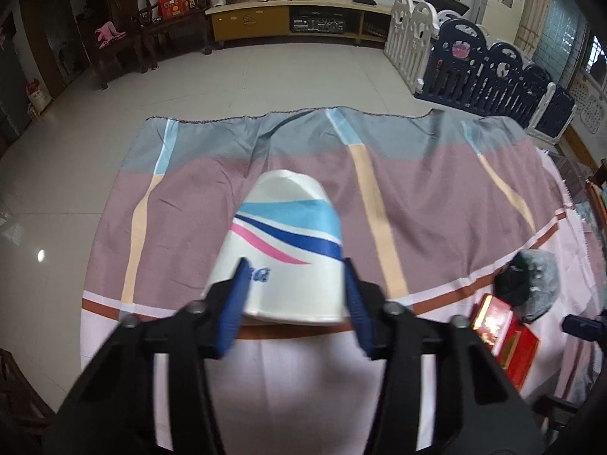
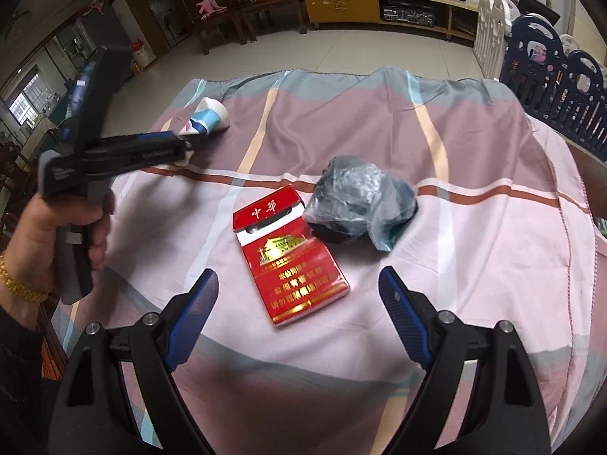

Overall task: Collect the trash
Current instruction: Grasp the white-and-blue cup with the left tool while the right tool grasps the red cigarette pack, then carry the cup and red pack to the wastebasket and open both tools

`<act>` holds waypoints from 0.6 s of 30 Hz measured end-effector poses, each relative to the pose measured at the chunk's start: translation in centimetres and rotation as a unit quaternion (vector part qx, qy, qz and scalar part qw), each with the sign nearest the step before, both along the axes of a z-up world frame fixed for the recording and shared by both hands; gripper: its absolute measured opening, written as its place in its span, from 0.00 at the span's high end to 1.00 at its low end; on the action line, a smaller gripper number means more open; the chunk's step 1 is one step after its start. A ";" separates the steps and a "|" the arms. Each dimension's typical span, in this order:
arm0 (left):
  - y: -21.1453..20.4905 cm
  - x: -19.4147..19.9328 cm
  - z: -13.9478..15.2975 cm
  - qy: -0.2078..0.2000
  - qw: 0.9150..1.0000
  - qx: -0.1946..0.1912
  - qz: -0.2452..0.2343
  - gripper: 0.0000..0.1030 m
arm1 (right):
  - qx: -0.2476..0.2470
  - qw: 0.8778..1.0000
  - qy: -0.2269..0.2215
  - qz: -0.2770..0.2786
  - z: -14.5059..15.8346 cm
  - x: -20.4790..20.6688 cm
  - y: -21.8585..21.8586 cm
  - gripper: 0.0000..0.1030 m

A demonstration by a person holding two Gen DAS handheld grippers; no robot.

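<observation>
On tablecloth (image 2: pixel 474 235): left gripper (image 1: pixel 294 276) clamps paper cup (image 1: pixel 288 235); right gripper (image 2: pixel 299 284) spread.

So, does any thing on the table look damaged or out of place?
The paper cup lies on its side between the left gripper's fingers. The red cigarette pack lies with its lid open, beside a crumpled plastic bag.

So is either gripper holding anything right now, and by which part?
The left gripper grips the paper cup by its sides near the rim. The right gripper is open and holds nothing.
</observation>
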State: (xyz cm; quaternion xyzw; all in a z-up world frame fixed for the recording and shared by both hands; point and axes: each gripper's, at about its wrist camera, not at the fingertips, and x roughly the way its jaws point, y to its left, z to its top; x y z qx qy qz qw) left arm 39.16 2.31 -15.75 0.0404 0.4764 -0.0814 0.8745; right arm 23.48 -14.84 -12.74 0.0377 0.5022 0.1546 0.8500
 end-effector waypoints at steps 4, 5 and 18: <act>-0.1 -1.8 1.7 -0.005 1.000 0.011 -0.015 0.73 | -0.012 1.000 0.000 0.020 -0.8 1.0 1.3 0.18; 0.4 -2.1 2.1 -0.004 1.000 0.003 -0.013 0.74 | -0.016 1.000 0.001 0.026 -1.0 1.2 1.6 0.18; 5.5 -9.7 9.0 -0.047 0.994 -0.094 -0.004 0.82 | -0.021 0.997 0.038 0.063 -1.7 1.4 3.1 0.44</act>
